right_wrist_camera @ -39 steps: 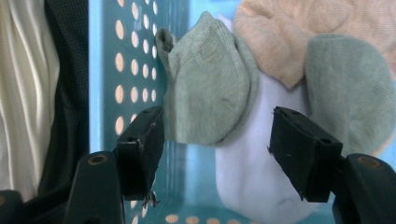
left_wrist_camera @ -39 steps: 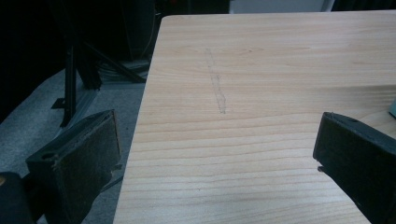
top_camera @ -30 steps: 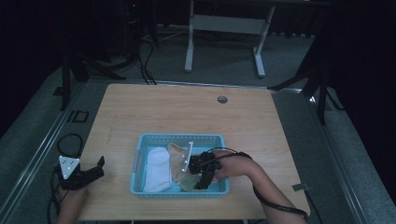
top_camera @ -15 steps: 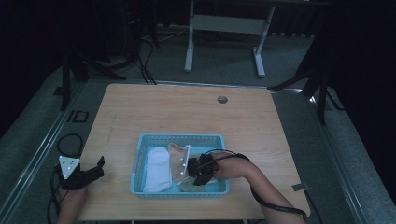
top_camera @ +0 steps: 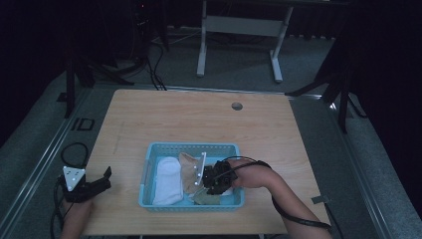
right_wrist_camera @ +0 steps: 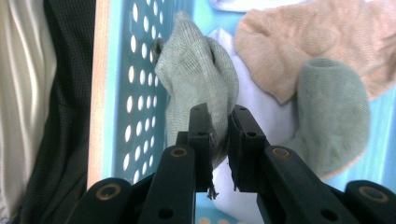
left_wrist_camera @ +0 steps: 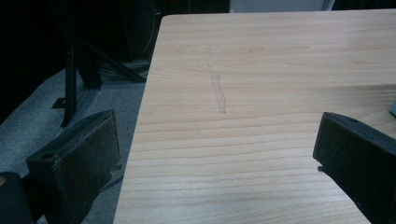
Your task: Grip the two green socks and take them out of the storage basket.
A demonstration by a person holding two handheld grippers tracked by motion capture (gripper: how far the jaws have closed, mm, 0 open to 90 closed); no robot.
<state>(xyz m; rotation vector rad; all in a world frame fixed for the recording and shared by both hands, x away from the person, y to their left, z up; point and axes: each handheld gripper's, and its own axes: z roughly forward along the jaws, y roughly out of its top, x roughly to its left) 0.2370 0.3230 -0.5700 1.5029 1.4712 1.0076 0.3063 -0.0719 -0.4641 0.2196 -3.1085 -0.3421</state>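
From above, your right gripper (top_camera: 211,180) sits inside the light-blue perforated plastic basket (top_camera: 191,148) near the wooden table's (top_camera: 189,119) front edge, while your left gripper (top_camera: 99,183) rests on the table's left side. Your left gripper view shows its jaws standing wide apart over bare wood. In your right gripper view, the jaws have just closed and pinch a fold of the grey-green knitted sock (right_wrist_camera: 198,84) beside the basket wall.

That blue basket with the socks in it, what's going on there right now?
A person works at a wooden table with a gripper in each hand. The right gripper reaches into the blue basket; its jaws have just been closing and now pinch a grey-green sock. A peach sock and a white sock lie in the basket too. The left gripper rests open beside the basket, holding nothing.
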